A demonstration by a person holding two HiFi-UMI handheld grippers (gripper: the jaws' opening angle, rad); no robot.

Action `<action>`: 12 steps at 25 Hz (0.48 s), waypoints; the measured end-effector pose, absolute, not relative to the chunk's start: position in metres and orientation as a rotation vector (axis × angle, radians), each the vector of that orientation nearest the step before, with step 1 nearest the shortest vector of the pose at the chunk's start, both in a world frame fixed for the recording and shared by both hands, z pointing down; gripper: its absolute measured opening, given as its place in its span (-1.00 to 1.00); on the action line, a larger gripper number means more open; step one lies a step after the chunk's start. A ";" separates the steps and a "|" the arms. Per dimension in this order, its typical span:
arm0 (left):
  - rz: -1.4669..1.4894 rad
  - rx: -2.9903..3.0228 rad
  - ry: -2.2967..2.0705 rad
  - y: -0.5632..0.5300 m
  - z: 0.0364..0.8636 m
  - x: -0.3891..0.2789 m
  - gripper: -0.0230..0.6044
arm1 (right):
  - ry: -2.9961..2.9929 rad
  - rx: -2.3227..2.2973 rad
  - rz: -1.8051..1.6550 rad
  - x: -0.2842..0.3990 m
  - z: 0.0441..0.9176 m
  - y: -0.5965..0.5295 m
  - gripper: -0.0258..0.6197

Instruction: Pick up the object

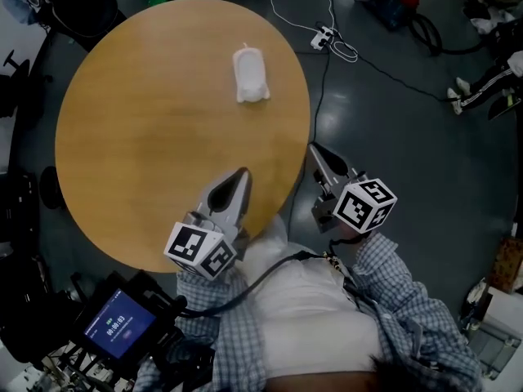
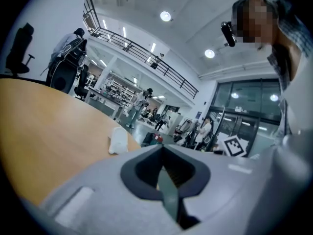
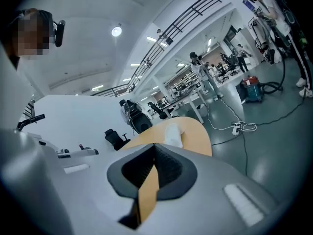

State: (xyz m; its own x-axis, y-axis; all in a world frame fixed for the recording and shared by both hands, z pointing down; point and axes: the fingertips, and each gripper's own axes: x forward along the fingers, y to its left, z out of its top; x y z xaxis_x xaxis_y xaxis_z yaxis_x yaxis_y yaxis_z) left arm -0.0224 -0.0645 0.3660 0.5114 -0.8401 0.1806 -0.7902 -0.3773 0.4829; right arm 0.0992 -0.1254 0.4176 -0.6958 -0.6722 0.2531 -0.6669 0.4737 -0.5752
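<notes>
A small white object lies on a round wooden table, toward the table's far side and a little right of its middle. What kind of object it is cannot be made out.

The left gripper hovers over the table's near edge, its two jaws drawn together with nothing between them. Its tips point across the tabletop toward the object, which sits well apart from them. In the left gripper view, the object shows up and to the left of the meeting tips.

The right gripper hangs just off the table's right rim, over the dark floor, its jaws likewise closed and empty. Its own view puts the object on the tabletop beyond the tips, slightly to their right.

A power strip with a white cable lies on the floor beyond the table's far right edge.
</notes>
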 end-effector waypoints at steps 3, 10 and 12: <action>-0.124 2.191 -1.315 -0.089 0.371 -0.032 -0.92 | 2.707 -1.233 -1.095 0.087 0.424 -0.161 -0.90; -0.130 2.091 -1.307 -0.129 0.397 -0.056 -0.92 | 2.761 -1.224 -1.183 0.051 0.449 -0.230 -0.90; -0.128 2.078 -1.321 -0.126 0.403 -0.060 -0.92 | 2.770 -1.208 -1.204 0.045 0.456 -0.236 -0.90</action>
State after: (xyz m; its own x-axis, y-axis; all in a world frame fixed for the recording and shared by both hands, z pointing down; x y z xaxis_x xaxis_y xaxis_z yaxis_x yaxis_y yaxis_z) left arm -0.0602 -0.1263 0.4033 0.4845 -0.8362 0.2569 -0.7710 -0.2694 0.5770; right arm 0.0447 -0.2363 0.4559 -0.7189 -0.5893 0.3686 -0.6715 0.4518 -0.5874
